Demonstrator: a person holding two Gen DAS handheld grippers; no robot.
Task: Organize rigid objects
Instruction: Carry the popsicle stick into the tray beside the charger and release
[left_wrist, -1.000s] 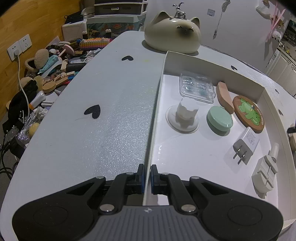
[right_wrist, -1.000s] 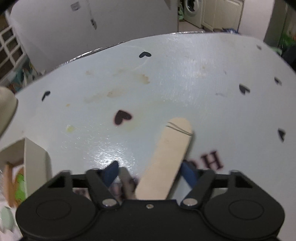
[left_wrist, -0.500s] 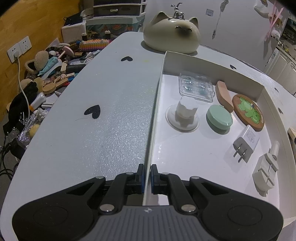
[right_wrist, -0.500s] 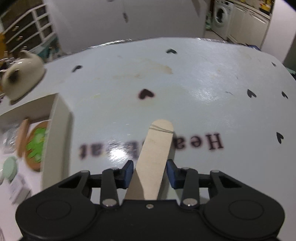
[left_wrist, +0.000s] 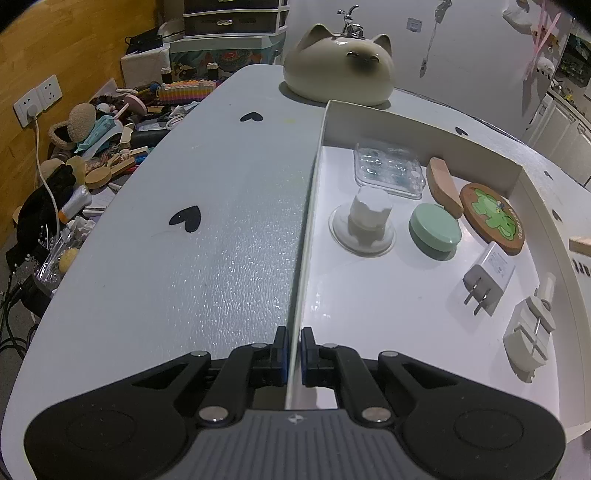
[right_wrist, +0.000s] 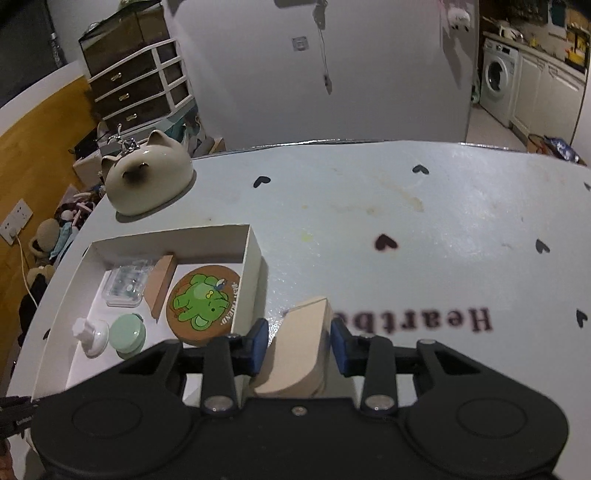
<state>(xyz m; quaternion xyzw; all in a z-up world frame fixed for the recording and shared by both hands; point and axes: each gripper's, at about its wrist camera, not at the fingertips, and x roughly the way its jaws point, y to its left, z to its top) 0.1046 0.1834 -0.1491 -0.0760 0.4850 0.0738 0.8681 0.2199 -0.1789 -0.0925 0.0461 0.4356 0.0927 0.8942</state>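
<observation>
Your left gripper (left_wrist: 293, 356) fills the bottom of the left wrist view, its jaws pressed together on the near end of the left wall of the white box (left_wrist: 309, 206); the thin wall runs up the middle of the frame from between the blue pads. Your right gripper (right_wrist: 298, 345) sits low in the right wrist view, pinching a pale wooden piece (right_wrist: 295, 354), which lies between the pads. Those jaws have just been closing on it. The piece is held above the pale blue table (right_wrist: 424, 229), just right of the box's right wall; its tip also shows at the right edge of the left wrist view (left_wrist: 580, 245).

Inside the box, in the left wrist view, nearest you at lower right lies a grey-white clip (left_wrist: 528, 339), then a white plug adapter (left_wrist: 487, 277) with its prongs toward you. In the middle stand a white suction cup holder (left_wrist: 364, 225) and, just right of it, a mint green round lid (left_wrist: 436, 227). Farther right lies a round coaster with a green elephant (left_wrist: 495, 218), and beside it a wooden wedge (left_wrist: 443, 184) on its edge. A clear plastic case (left_wrist: 388, 170) lies near the far wall.

Beyond the box, at the top of the frame, a cream cat-shaped ceramic (left_wrist: 338, 62) sits on the table. Clutter (left_wrist: 92, 158) is piled off the table's left edge.
</observation>
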